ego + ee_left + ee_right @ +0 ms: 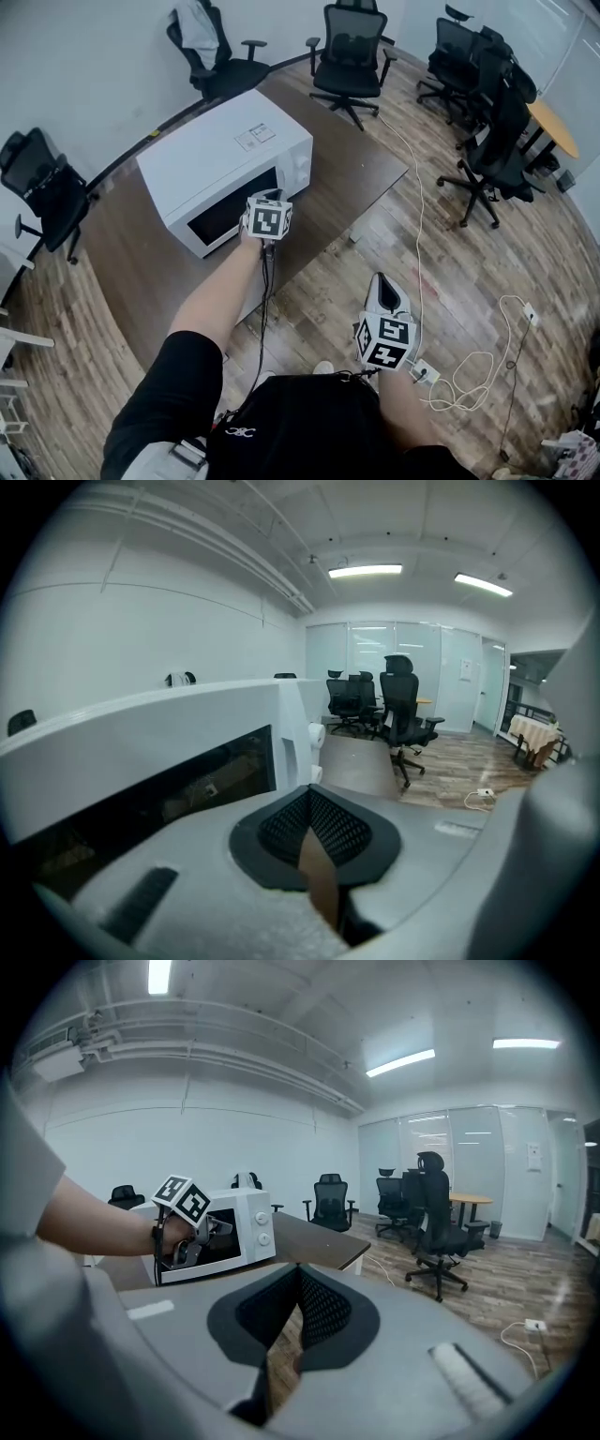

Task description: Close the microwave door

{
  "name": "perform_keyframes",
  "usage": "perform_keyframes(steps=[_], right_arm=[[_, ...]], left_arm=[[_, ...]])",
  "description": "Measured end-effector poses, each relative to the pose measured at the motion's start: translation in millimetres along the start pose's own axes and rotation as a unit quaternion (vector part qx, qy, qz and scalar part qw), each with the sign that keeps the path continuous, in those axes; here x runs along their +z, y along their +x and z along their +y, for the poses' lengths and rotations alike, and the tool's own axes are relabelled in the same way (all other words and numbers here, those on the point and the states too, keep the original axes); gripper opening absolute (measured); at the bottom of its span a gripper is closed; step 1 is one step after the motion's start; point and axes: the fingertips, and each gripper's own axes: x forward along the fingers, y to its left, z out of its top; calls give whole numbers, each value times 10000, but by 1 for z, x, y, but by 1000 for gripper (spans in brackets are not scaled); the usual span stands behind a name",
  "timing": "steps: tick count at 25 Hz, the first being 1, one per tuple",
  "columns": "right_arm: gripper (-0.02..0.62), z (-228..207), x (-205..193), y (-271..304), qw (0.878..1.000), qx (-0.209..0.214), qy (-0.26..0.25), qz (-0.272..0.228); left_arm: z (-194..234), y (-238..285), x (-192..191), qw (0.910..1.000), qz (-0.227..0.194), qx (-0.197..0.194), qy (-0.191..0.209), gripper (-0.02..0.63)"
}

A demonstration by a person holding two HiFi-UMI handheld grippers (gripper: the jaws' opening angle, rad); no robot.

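A white microwave [225, 155] stands on a dark brown table [356, 169], its dark door window [225, 214] facing me. The door looks about flush with the front; I cannot tell whether a gap is left. My left gripper [255, 230] is at the door's front, near the control panel side, with its jaws shut and nothing between them. In the left gripper view the window [150, 799] fills the left and the knobs [315, 735] sit just ahead of the left gripper [309, 794]. My right gripper [382, 300] hangs low over the wooden floor, shut and empty. The right gripper view shows the right gripper [300, 1274] in front, with the microwave [239, 1222] and the left gripper [202, 1237] further off.
Black office chairs stand round the table: one at the left [47, 192], two behind [220, 56] [349, 56], several at the right [492, 159]. A white cable [469, 375] and a power strip [424, 373] lie on the floor by my right side.
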Motion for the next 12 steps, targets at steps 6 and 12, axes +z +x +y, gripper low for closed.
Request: perform_keyframes(steps=[6, 12], right_arm=[[9, 39, 14, 3, 9989, 414, 11, -218], [9, 78, 27, 4, 9955, 862, -2, -401]], left_arm=[[-17, -59, -10, 9998, -40, -130, -143, 11], [-44, -131, -24, 9986, -421, -271, -180, 11]])
